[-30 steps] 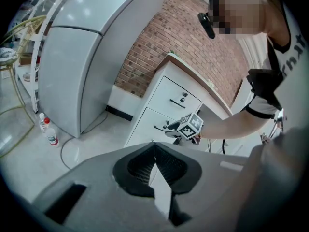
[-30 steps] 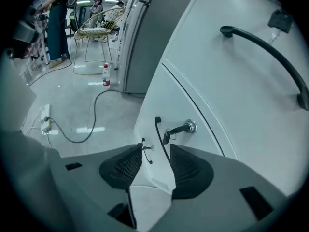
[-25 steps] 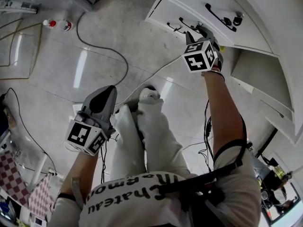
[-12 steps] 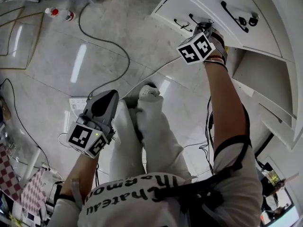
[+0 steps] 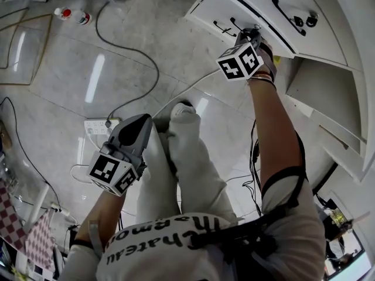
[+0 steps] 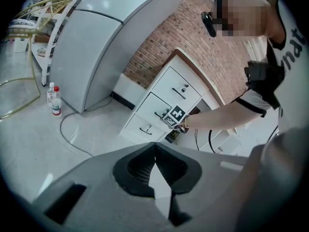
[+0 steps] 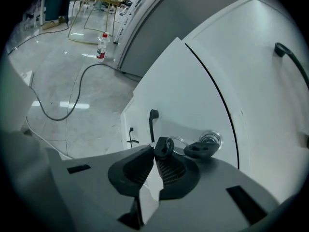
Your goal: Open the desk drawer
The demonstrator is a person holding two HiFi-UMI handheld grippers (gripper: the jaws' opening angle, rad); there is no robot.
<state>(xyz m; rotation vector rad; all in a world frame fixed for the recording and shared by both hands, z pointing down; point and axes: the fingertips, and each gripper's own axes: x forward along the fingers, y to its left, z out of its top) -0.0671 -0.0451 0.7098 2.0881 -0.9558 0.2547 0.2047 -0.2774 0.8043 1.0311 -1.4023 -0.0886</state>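
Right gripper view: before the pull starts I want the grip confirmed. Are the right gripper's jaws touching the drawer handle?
Touching. In the right gripper view the right gripper has just closed on the drawer handle, whose end vanishes between its jaws.

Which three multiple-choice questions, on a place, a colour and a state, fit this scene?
1. Where is the small clear plastic bottle with the red cap? A on the pale tiled floor; B on the desk; C in a drawer
2. What colour is the bow-shaped drawer handle? A gold; B black; C white
3. How do the left gripper's jaws stand? A together, empty; B wide apart; C around a cable
1 A: floor tiles surround it. 2 B: dark against the white front. 3 A: tips meet on nothing.
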